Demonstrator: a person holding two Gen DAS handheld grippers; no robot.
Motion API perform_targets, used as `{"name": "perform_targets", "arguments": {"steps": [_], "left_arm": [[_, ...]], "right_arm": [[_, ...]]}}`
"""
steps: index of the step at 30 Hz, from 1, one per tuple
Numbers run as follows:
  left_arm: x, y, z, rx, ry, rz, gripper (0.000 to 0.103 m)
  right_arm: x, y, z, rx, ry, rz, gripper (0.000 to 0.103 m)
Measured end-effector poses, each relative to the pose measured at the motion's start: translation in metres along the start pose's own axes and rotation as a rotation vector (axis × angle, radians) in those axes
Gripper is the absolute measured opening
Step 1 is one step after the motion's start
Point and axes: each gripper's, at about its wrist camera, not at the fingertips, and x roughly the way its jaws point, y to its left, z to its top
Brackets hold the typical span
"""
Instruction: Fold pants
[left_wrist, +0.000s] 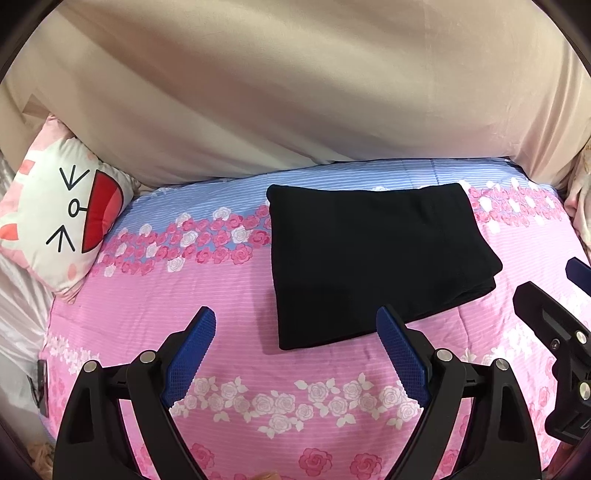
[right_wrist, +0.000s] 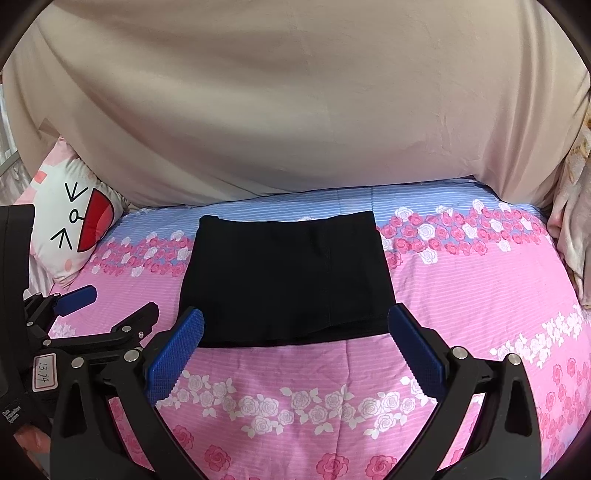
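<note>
The black pants (left_wrist: 373, 258) lie folded into a compact rectangle on the pink floral bedsheet (left_wrist: 207, 291); they also show in the right wrist view (right_wrist: 284, 280). My left gripper (left_wrist: 295, 328) is open and empty, held above the sheet just in front and to the left of the pants. My right gripper (right_wrist: 295, 328) is open and empty, its blue fingertips either side of the near edge of the pants, above them. The right gripper shows at the right edge of the left wrist view (left_wrist: 565, 288); the left gripper shows at the left of the right wrist view (right_wrist: 107, 306).
A white cat-face pillow (left_wrist: 59, 225) lies at the bed's far left, also in the right wrist view (right_wrist: 70, 229). A beige cloth (left_wrist: 295, 92) hangs behind the bed. A pale patterned fabric (right_wrist: 572, 236) sits at the right edge.
</note>
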Motion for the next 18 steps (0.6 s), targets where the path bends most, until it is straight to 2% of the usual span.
{"name": "perform_targets", "arguments": {"steps": [18], "left_arm": [[0.0028,-0.0029,-0.0026,0.012,0.000,-0.020,0.086]], "right_arm": [[-0.0014,-0.0013,-0.0006,0.007,-0.001,-0.012,0.098]]}}
